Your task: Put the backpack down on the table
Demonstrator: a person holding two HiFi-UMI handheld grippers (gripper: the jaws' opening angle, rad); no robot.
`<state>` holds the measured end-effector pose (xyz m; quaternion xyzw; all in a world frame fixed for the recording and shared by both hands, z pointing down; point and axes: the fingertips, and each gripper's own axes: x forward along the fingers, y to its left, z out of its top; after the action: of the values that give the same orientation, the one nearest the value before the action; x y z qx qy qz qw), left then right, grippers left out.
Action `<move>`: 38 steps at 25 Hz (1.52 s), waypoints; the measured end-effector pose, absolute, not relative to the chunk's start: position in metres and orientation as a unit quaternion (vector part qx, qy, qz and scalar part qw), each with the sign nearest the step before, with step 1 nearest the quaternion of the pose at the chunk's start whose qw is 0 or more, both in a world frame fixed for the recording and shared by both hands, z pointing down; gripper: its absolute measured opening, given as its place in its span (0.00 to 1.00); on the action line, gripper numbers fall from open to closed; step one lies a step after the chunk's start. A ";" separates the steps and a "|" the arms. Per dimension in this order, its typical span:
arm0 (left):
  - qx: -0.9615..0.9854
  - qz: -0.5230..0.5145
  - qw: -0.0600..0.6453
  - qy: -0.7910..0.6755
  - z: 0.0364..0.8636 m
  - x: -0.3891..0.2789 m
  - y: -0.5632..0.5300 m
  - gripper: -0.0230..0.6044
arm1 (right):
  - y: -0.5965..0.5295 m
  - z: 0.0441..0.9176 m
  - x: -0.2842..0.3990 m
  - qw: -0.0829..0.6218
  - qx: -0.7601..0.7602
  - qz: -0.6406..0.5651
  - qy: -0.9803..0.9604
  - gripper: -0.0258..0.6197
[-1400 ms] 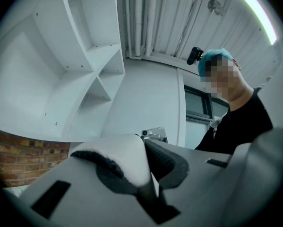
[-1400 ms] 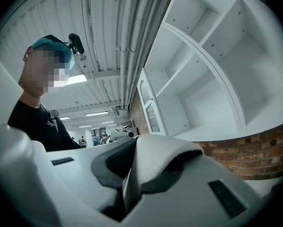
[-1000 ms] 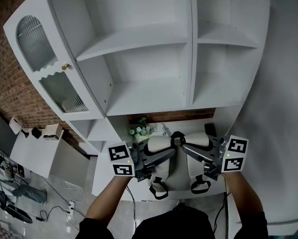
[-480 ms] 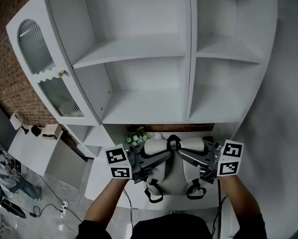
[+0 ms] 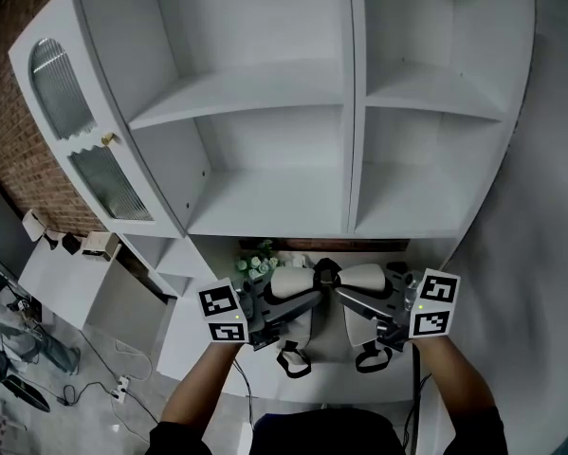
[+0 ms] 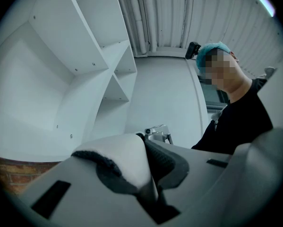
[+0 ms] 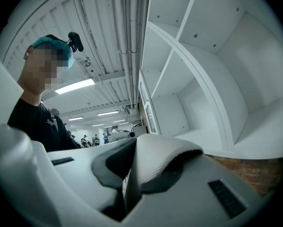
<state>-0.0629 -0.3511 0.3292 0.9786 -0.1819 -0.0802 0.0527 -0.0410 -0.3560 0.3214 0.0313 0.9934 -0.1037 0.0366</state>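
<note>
Head view: white backpack (image 5: 290,282) (black straps (image 5: 289,359))

Bright even indoor light from ceiling strip lamps (image 7: 74,86); soft shadows; heavy fisheye bend, dark corners

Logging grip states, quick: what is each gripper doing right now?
Left gripper: closed on the white backpack, with padded fabric between its jaws.
Right gripper: closed on the same backpack.

My head camera looks steeply down onto the white shelving (image 5: 265,112). Both gripper cameras sit tight behind their jaws, angled upward, sharing that shelving.
</note>
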 end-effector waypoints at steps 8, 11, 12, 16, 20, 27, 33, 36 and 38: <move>0.977 -0.084 0.080 -0.178 0.349 -0.055 -0.359 0.13 | -0.363 0.342 -0.037 0.044 0.016 -0.123 0.991 0.11; 0.977 -0.084 0.082 -0.178 0.360 -0.056 -0.359 0.13 | -0.367 0.351 -0.038 0.051 0.010 -0.131 0.990 0.11; 0.977 -0.085 0.085 -0.177 0.362 -0.057 -0.359 0.13 | -0.367 0.354 -0.038 0.052 0.007 -0.132 0.990 0.11; 0.976 -0.089 0.108 -0.169 0.372 -0.062 -0.355 0.13 | -0.364 0.364 -0.042 0.049 -0.003 -0.140 0.989 0.11; 0.973 -0.094 0.124 -0.170 0.381 -0.070 -0.352 0.13 | -0.360 0.372 -0.051 0.047 -0.017 -0.150 0.987 0.11; 0.972 -0.091 0.143 -0.162 0.402 -0.073 -0.341 0.13 | -0.355 0.390 -0.054 0.056 -0.044 -0.167 0.983 0.11; 0.970 -0.092 0.161 -0.157 0.422 -0.072 -0.334 0.13 | -0.347 0.411 -0.052 0.038 -0.056 -0.173 0.983 0.11; 0.970 -0.084 0.170 -0.155 0.434 -0.067 -0.332 0.13 | -0.345 0.420 -0.051 0.033 -0.058 -0.182 0.981 0.11; 0.970 -0.081 0.173 -0.152 0.441 -0.065 -0.331 0.13 | -0.344 0.425 -0.051 0.031 -0.060 -0.184 0.981 0.11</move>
<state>-0.0652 -0.3315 0.4411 0.9698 -0.1518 -0.0808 0.1727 -0.0510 -0.3442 0.4249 -0.0596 0.9806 -0.1839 0.0314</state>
